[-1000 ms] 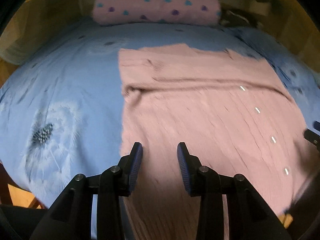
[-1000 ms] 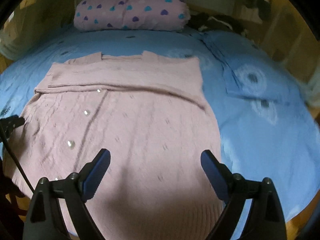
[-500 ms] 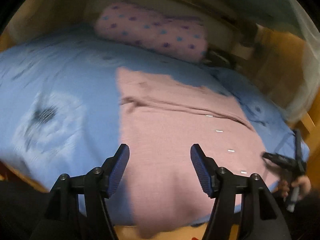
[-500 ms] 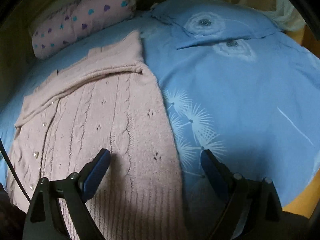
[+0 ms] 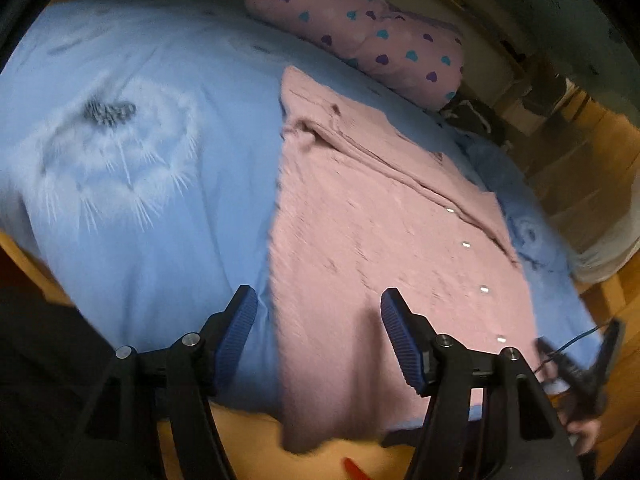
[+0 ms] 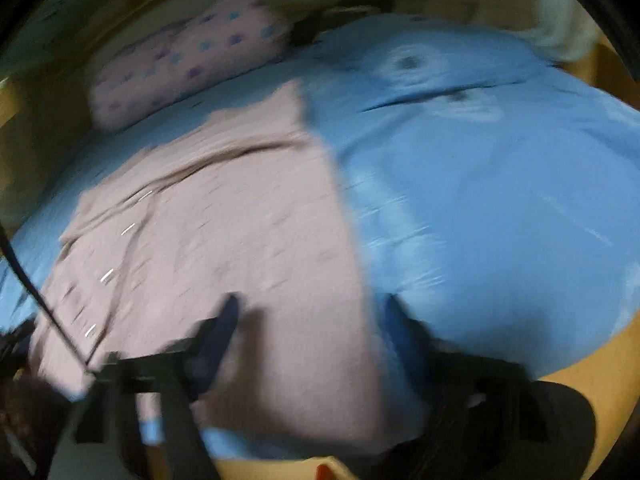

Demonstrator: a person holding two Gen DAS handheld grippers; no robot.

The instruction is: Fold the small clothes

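From my left cam my left gripper [image 5: 316, 322] hangs released over the pink cardigan [image 5: 380, 240] mid-frame on the blue bedspread [image 5: 140, 200], and from the blurry right cam my right gripper [image 6: 316, 316] is closing around its lower-right hem, nothing pinched yet, so I reckon next is grabbing both bottom corners to fold up.

Left gripper [image 5: 318, 320]: matte black arms, silver screw heads at the joints, ribbed dark-blue pads [image 5: 236, 334] on both fingers. Right gripper [image 6: 312, 322]: same black frame and blue pads, heavily blurred. Thin black cable [image 6: 44, 304] trails alongside.
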